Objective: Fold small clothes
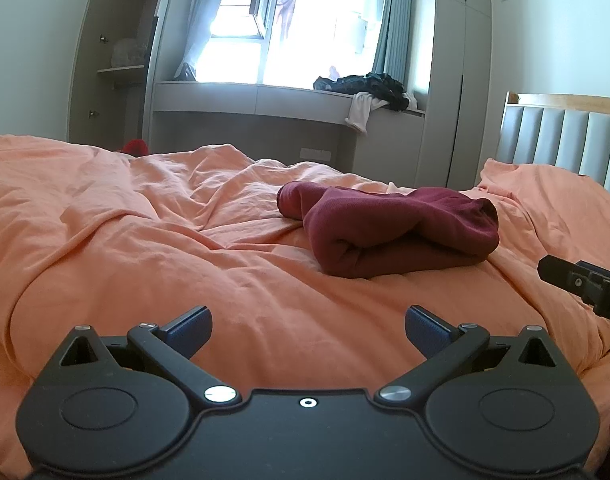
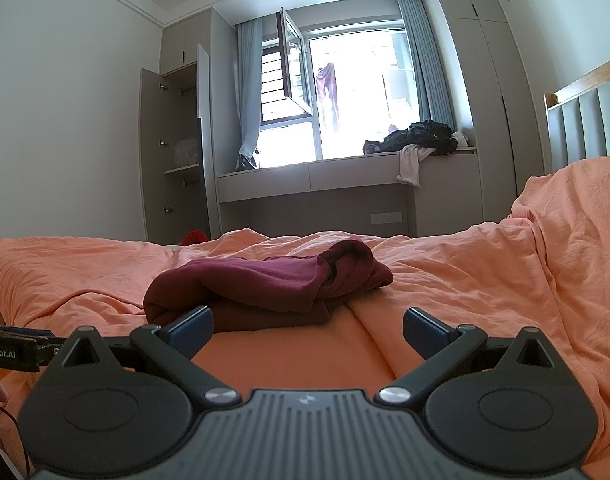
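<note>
Maroon knit garment [image 1: 389,232], loosely folded on the orange duvet [image 1: 145,220]: soft, light, floppy.
Your left gripper [image 1: 308,326] and right gripper [image 2: 308,326] are both wide and empty; pinch its near folded edge.

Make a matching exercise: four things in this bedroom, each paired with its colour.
Things:
1. garment on the bed
2. duvet
3. curtain
4. pile of clothes on the window seat

Colours:
A. orange
B. mostly black
C. maroon
D. grey-blue

Pairs: 1-C, 2-A, 3-D, 4-B
</note>
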`<state>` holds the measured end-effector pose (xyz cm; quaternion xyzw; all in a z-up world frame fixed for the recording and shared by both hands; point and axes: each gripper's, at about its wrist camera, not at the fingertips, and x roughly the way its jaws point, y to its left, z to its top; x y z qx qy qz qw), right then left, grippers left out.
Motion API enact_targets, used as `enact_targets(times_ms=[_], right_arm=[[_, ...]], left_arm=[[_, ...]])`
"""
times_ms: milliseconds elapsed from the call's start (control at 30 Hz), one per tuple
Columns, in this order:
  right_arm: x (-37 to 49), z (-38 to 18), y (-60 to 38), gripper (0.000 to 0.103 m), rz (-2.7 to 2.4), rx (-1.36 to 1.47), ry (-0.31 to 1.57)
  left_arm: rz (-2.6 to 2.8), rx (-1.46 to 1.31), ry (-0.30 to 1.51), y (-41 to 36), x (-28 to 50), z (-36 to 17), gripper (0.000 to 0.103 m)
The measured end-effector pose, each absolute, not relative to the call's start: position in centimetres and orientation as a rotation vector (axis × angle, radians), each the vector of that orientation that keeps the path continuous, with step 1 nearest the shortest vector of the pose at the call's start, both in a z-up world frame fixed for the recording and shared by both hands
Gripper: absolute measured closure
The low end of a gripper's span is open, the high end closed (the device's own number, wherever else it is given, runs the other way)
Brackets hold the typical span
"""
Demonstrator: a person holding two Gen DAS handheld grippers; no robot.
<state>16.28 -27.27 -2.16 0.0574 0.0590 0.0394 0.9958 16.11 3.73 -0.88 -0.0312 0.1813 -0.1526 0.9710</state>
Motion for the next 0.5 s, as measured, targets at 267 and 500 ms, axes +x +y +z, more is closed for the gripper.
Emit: enact_targets(times_ms=[267, 500], right_arm=[[16.29, -2.17, -27.29, 0.0, 0.079, 0.115, 0.118], [16.3, -2.18, -27.29, 0.0, 0.079, 0.115, 0.118]], left_arm=[[-0.308, -0.062, 0.368, 3.75, 16.1, -0.98, 0.001], [-0.309, -0.061, 0.368, 3.74, 16.1, -1.01, 0.001]])
